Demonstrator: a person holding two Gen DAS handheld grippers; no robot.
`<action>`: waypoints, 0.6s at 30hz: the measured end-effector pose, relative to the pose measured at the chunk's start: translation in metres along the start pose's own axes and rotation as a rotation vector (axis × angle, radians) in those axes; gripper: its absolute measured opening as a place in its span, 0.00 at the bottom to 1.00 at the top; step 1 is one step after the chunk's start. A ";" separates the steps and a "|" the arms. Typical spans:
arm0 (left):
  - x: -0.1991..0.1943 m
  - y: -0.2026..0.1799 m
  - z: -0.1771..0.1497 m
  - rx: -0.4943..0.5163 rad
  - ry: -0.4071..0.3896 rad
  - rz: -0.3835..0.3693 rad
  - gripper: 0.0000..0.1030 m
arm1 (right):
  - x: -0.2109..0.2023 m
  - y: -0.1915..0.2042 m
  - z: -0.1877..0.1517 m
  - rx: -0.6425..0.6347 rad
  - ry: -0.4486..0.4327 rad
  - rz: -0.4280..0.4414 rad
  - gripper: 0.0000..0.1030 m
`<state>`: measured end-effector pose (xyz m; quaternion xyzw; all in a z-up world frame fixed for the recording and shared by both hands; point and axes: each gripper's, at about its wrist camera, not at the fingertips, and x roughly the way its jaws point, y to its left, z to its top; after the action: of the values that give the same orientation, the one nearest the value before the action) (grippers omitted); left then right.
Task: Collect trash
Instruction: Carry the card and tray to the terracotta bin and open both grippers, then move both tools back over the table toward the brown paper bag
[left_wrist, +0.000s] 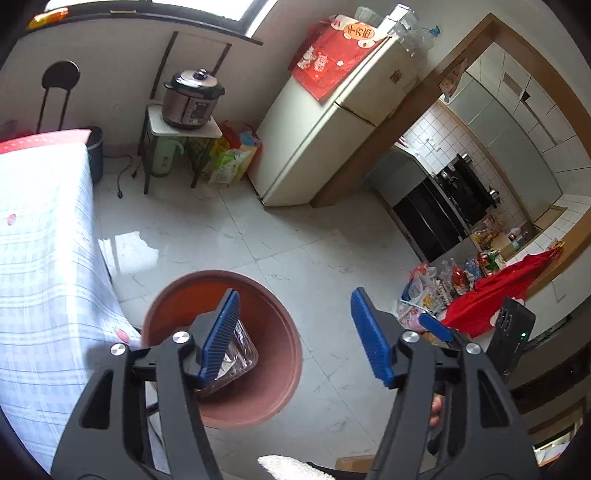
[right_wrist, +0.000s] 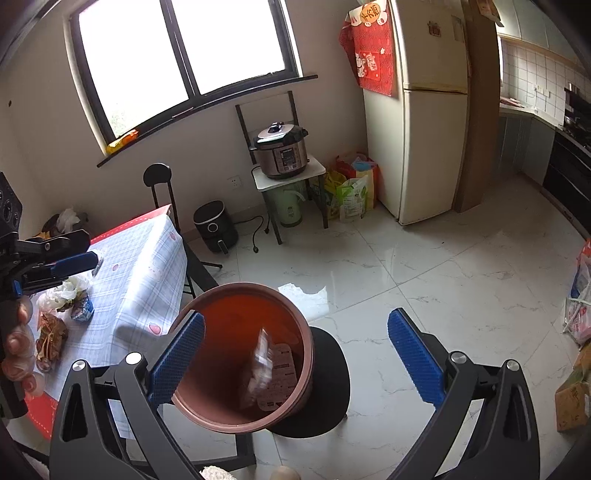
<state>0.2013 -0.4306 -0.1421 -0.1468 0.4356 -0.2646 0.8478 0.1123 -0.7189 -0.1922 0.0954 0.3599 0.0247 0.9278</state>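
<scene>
A round brown-red bin (left_wrist: 258, 402) (right_wrist: 236, 325) stands on a black stool (right_wrist: 332, 387) beside the table. A clear plastic wrapper (left_wrist: 240, 354) lies inside it; in the right wrist view the wrapper (right_wrist: 260, 365) is blurred, inside the bin. My left gripper (left_wrist: 295, 336) is open and empty above the bin's right rim. My right gripper (right_wrist: 295, 350) is open and empty over the bin. More trash (right_wrist: 51, 332) lies on the table: crumpled tissue, a small blue wrapper and brown scraps.
The table (right_wrist: 147, 266) with a checked cloth is at the left. A pressure cooker (right_wrist: 282, 151) on a small stand, an air fryer (right_wrist: 216, 227), bags and a fridge (right_wrist: 424, 129) line the far wall. A black chair (right_wrist: 162, 192) stands behind the table.
</scene>
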 end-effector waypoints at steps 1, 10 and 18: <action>-0.009 0.002 0.000 0.009 -0.021 0.043 0.82 | -0.002 0.002 0.003 -0.006 -0.011 -0.006 0.95; -0.141 0.062 -0.015 -0.043 -0.276 0.431 0.93 | 0.004 0.059 0.038 -0.076 -0.081 0.084 0.95; -0.278 0.166 -0.084 -0.268 -0.393 0.700 0.93 | 0.021 0.164 0.050 -0.206 -0.047 0.219 0.95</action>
<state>0.0524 -0.1359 -0.0866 -0.1466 0.3199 0.1313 0.9268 0.1649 -0.5633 -0.1380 0.0391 0.3213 0.1604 0.9325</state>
